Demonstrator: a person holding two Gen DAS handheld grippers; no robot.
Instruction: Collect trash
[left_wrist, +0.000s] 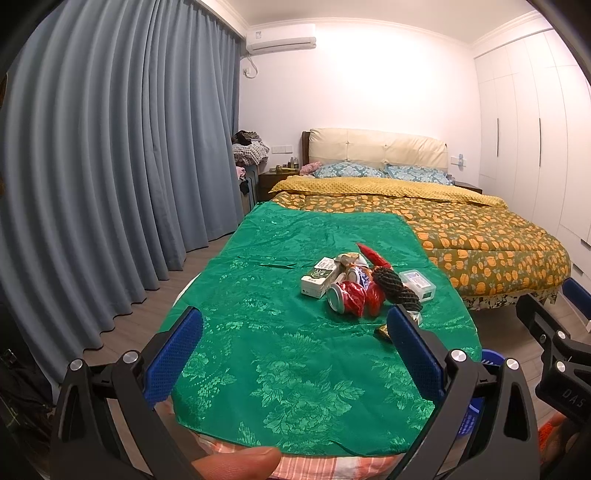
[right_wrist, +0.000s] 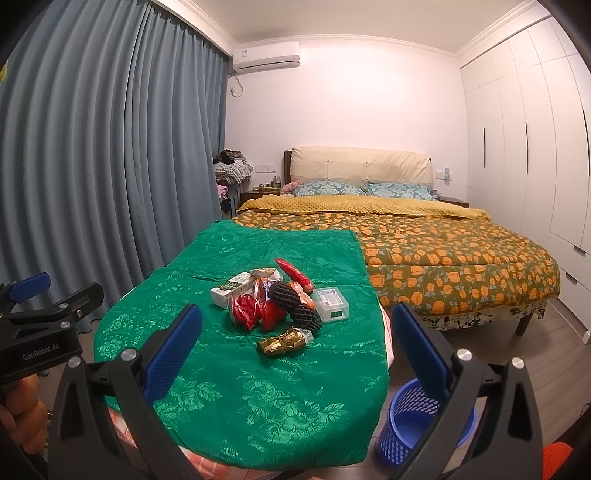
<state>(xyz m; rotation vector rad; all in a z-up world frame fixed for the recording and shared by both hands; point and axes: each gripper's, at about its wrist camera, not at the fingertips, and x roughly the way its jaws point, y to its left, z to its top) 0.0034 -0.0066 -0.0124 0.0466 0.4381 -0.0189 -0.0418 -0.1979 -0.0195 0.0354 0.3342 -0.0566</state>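
A heap of trash lies on the green tablecloth (left_wrist: 280, 354) (right_wrist: 258, 398): a crushed red can (left_wrist: 347, 297) (right_wrist: 245, 310), a white carton (left_wrist: 320, 277) (right_wrist: 229, 290), black foam netting (left_wrist: 397, 290) (right_wrist: 295, 304), a clear plastic box (left_wrist: 418, 285) (right_wrist: 331, 303), a red wrapper (left_wrist: 375, 255) (right_wrist: 294, 272) and a gold wrapper (right_wrist: 284, 341). A blue mesh bin (right_wrist: 413, 421) stands on the floor right of the table. My left gripper (left_wrist: 295, 347) is open, well short of the heap. My right gripper (right_wrist: 295, 347) is open too, nothing between its fingers.
A bed with an orange-patterned quilt (right_wrist: 443, 258) fills the space behind the table. Grey-blue curtains (left_wrist: 110, 184) run along the left. White wardrobes (right_wrist: 535, 147) line the right wall. Wooden floor (right_wrist: 554, 354) shows around the bin. The other gripper's body (left_wrist: 554, 350) (right_wrist: 44, 332) shows at each view's edge.
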